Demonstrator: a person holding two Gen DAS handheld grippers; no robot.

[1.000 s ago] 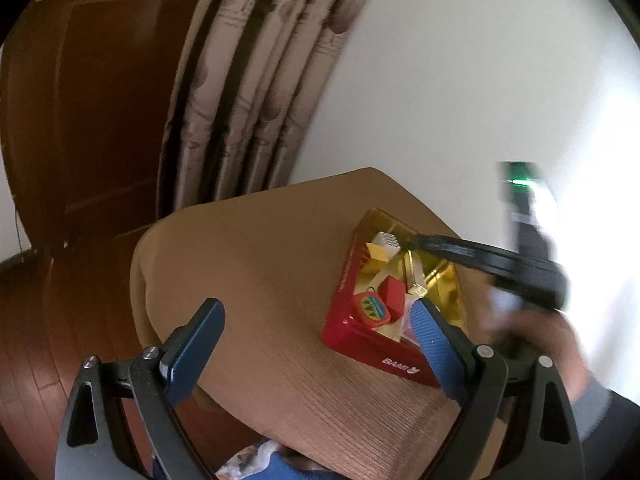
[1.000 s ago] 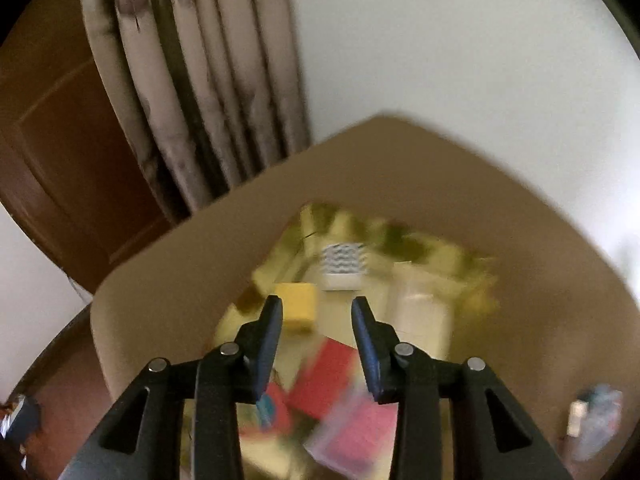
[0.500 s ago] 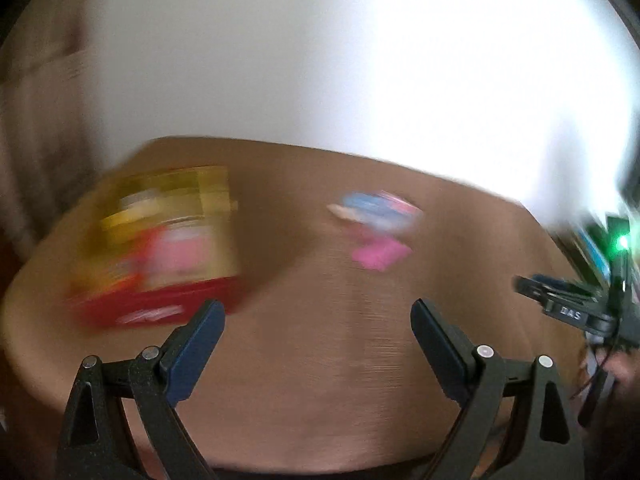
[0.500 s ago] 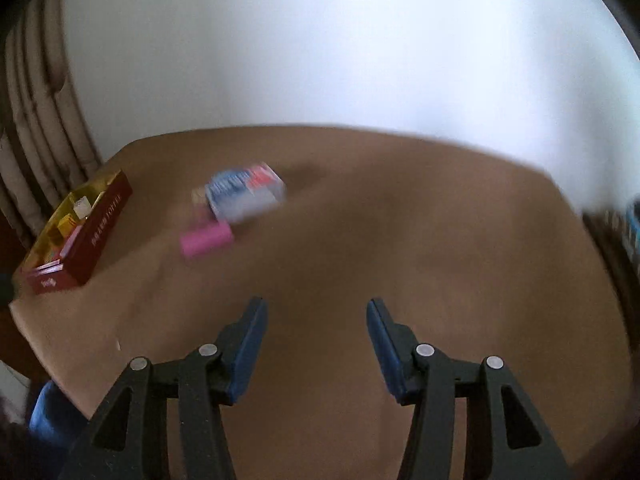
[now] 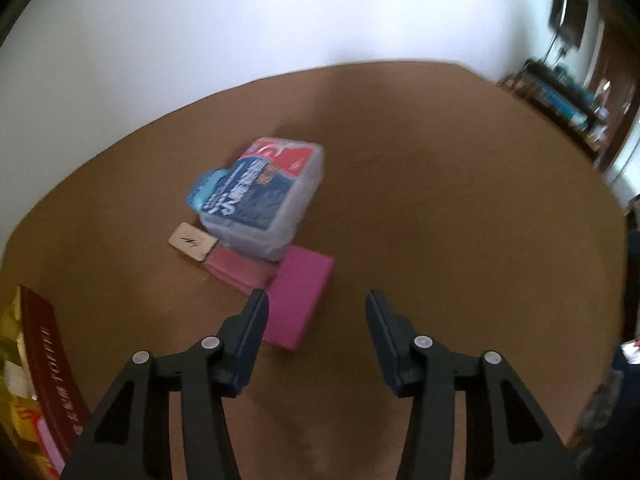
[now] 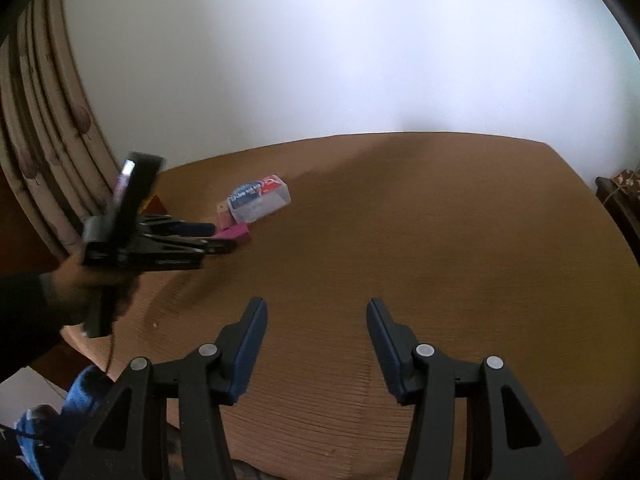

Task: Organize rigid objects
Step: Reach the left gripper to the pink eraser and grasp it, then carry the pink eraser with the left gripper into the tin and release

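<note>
Two hand-held grippers work over a brown, finely ribbed worktop (image 5: 460, 208). Nearest the lens, the left hand-held gripper (image 5: 314, 300) tips steeply down; its jaws have just been closing from a wide spread but remain apart, pressing on nothing, one blue pad beside the near corner of a flat magenta rectangular block (image 5: 298, 294). Touching that block lies a paler pink slab (image 5: 236, 266), then a small cream card with a black mark (image 5: 192, 242), and over them a clear plastic lidded box with a blue-and-red printed label (image 5: 264, 196), a light-blue object tucked against its far left side. At the left edge sits a red tray lined in gold (image 5: 38, 354), apparently the destination for loose pieces. The magenta block looks stiff, light and smooth, probably best pinched across its narrow sides; the clear box is wider and may slip. From the side, a hand in a dark sleeve (image 6: 94, 284) angles the left tool toward the pile. The right hand-held gripper (image 6: 316, 306) hovers well apart over bare worktop, jaws spread and empty.
</note>
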